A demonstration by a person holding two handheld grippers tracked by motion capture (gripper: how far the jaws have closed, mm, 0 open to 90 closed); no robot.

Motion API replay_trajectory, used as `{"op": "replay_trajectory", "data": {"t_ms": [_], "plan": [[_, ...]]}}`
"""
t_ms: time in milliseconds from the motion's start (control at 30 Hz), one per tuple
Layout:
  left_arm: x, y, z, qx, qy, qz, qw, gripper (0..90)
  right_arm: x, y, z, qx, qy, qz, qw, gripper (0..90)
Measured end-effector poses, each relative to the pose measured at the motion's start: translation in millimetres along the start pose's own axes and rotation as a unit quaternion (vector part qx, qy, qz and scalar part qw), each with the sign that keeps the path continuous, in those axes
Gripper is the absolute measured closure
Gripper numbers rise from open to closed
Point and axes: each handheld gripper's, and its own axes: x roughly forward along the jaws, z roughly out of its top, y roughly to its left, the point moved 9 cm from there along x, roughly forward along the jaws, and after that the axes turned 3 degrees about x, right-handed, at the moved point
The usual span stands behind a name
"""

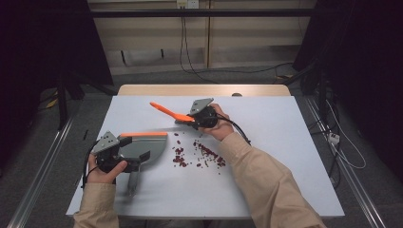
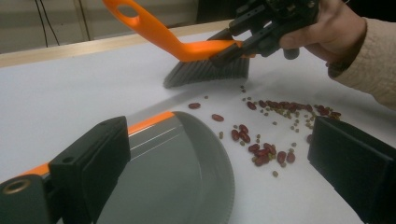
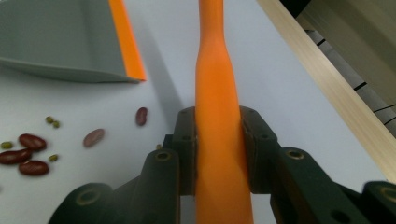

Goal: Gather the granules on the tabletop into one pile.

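- The left gripper (image 1: 124,159), near the left edge of the white table (image 1: 285,142), holds the grey plastic dustpan with an orange lip (image 1: 145,145). The high view shows it at the pan's handle end, but I cannot tell whether its fingers (image 2: 88,163) press on the pan; in the left gripper view they stand wide apart on either side of the pan's bowl.
- The dustpan lies flat on the table, its open mouth turned toward the table's middle.
- The scattered dark red kidney beans and small green beans (image 1: 202,154) lie loose on the table between the dustpan's mouth and the brush, a few just beside the mouth.
- The orange-handled hand brush with grey bristles (image 1: 173,114) sits beyond the beans toward the far edge, bristles on the table, handle slanting up to the left.
- The right gripper (image 1: 190,118) has its fingers (image 3: 184,154) clamped on the brush's orange handle, one pad on each side.
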Motion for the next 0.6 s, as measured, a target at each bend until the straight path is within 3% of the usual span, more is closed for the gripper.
{"op": "replay_trajectory", "data": {"t_ms": [100,200,333,600], "plan": [[0.6,0.4,-1.5,0.002,0.003,-0.002,1.0000,5.7,-3.7,10.0,1.7,0.004,-0.003,0.023,0.9997,71.3],[-0.6,2.0,-2.6,0.000,0.002,0.001,1.0000,5.7,-7.3,21.6,0.8,-0.013,0.002,0.034,0.9993,71.2],[-2.7,2.4,-2.1,0.001,0.000,0.001,1.0000,5.7,-14.4,34.6,-0.7,-0.018,0.002,0.052,0.9985,71.2],[-6.7,2.8,-3.1,0.001,-0.002,0.002,1.0000,5.7,-29.6,55.6,-6.5,-0.038,0.012,0.071,0.9967,71.0]]}}
